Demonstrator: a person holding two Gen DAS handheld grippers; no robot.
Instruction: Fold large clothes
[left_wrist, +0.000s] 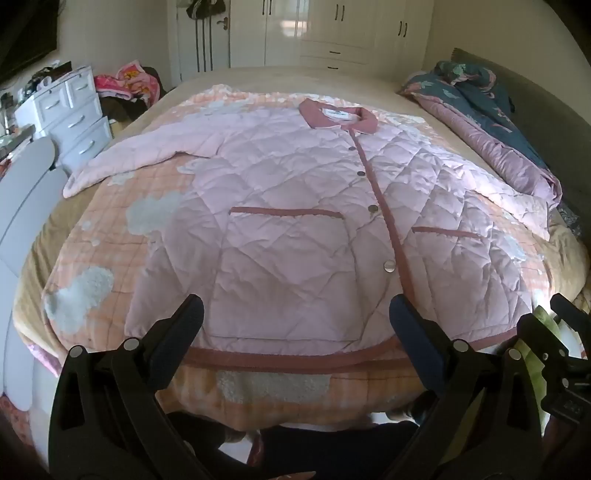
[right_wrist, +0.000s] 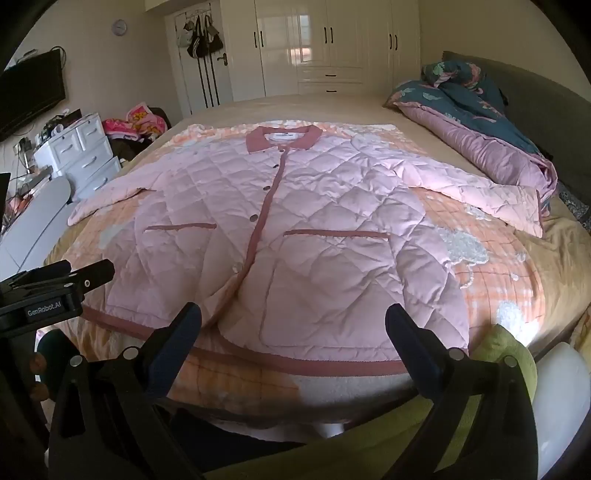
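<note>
Jaws of left gripper (left_wrist: 295, 314) and right gripper (right_wrist: 293, 321) wide open above the flat quilted jacket (left_wrist: 295, 206); folding not begun, next grasp a sleeve (right_wrist: 480, 192).

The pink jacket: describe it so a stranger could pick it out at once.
Start at the big bed that fills the room. On its peach checked blanket lies the pink jacket, spread flat, front up, sleeves out to both sides. Unlike the rumpled blue and purple quilt at the headboard, it is diamond-quilted, with a darker rose collar, placket, hem and pocket trims.
</note>
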